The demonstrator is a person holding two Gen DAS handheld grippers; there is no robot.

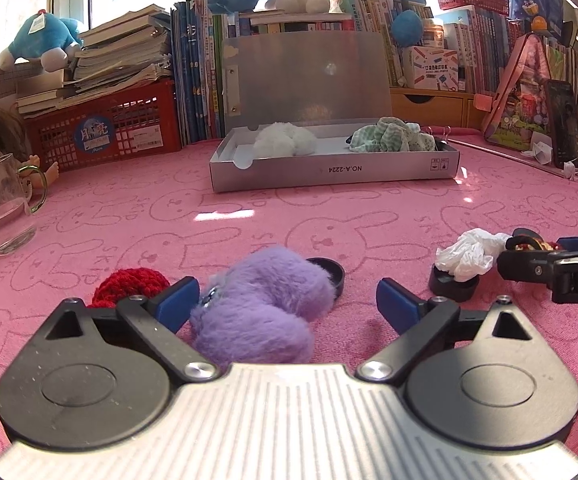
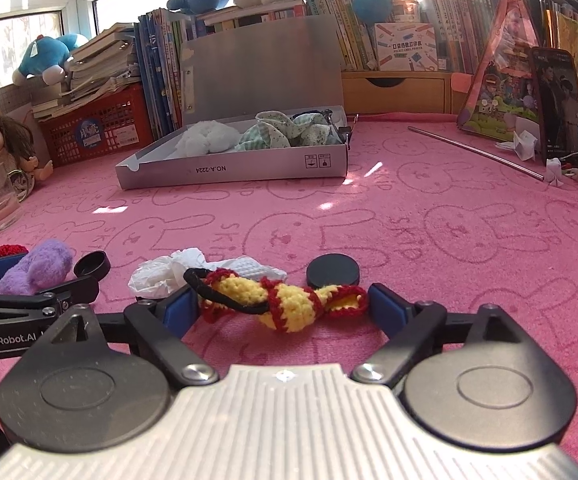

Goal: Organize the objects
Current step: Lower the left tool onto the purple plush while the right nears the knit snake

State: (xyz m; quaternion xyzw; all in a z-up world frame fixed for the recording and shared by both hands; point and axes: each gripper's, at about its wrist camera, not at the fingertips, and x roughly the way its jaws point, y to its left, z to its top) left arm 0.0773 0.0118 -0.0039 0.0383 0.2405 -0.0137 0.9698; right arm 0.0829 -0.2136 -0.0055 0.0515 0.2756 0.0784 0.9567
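While both sit on the pink desk (image 1: 369, 208):
Left hand-held gripper (image 1: 287, 302): jaws apart around purple plush (image 1: 257, 304).
Right hand-held gripper (image 2: 283, 308): jaws apart around yellow-red crochet piece (image 2: 285, 300).

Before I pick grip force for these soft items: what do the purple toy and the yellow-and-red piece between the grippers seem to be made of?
The purple toy looks like plush with long synthetic fur: fuzzy, matte, no clear edges. The yellow-and-red piece looks crocheted from yarn: visible stitch loops, with a smooth black cord loop, probably elastic. Both likely squash easily.
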